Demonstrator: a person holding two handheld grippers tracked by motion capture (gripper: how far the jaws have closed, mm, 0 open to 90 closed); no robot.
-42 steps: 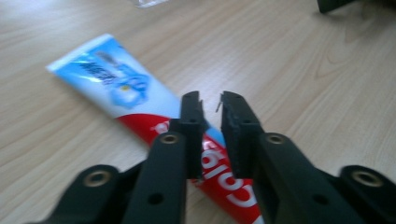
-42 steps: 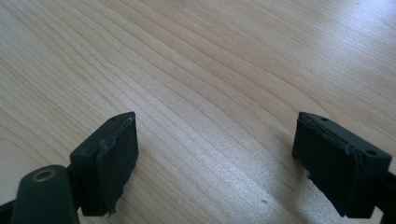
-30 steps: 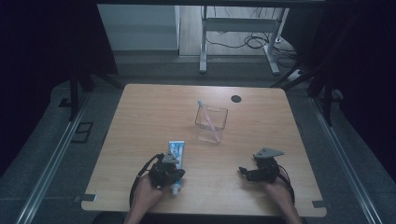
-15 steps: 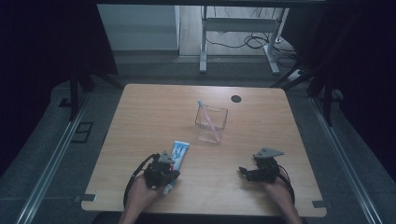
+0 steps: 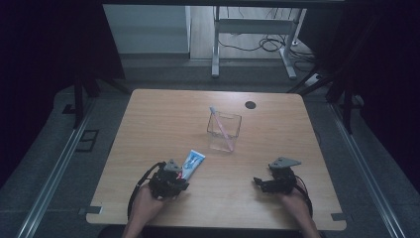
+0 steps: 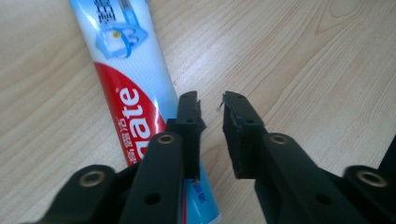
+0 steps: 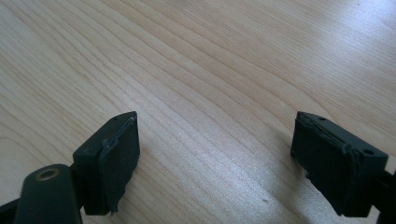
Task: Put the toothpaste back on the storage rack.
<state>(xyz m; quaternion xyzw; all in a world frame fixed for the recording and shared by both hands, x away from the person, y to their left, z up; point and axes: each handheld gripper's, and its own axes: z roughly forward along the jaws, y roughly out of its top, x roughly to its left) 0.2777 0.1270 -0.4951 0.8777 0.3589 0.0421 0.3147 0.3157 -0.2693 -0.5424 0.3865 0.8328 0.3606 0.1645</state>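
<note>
Left gripper [image 6: 212, 109]: jaws narrow with a small gap, holding nothing; one jaw lies over the edge of the tube, the other over bare wood.
Right gripper [image 7: 215, 154]: jaws spread wide over bare wood, holding nothing, resting near the table's front right.
Red, white and blue toothpaste tube [image 5: 192, 163]: lies flat on the front left of the table, just beside and partly under the left gripper [image 5: 168, 181].
Change: a second ago the left gripper sat right at the tube's near end; it now sits a little lower left, and the tube has turned to point up and right toward the holder.
Meaning: likely a re-aim for a fresh pinch; no grasp is made yet.
Clear square plastic holder [image 5: 224, 132]: stands mid-table, well apart, a pink and blue toothbrush [image 5: 221, 128] leaning inside.
Surface: light wood-grain table [image 5: 148, 124], small dark round disc [image 5: 250, 104] near the far edge.
Room: dim, grey floor, metal desk legs and cables beyond.
</note>
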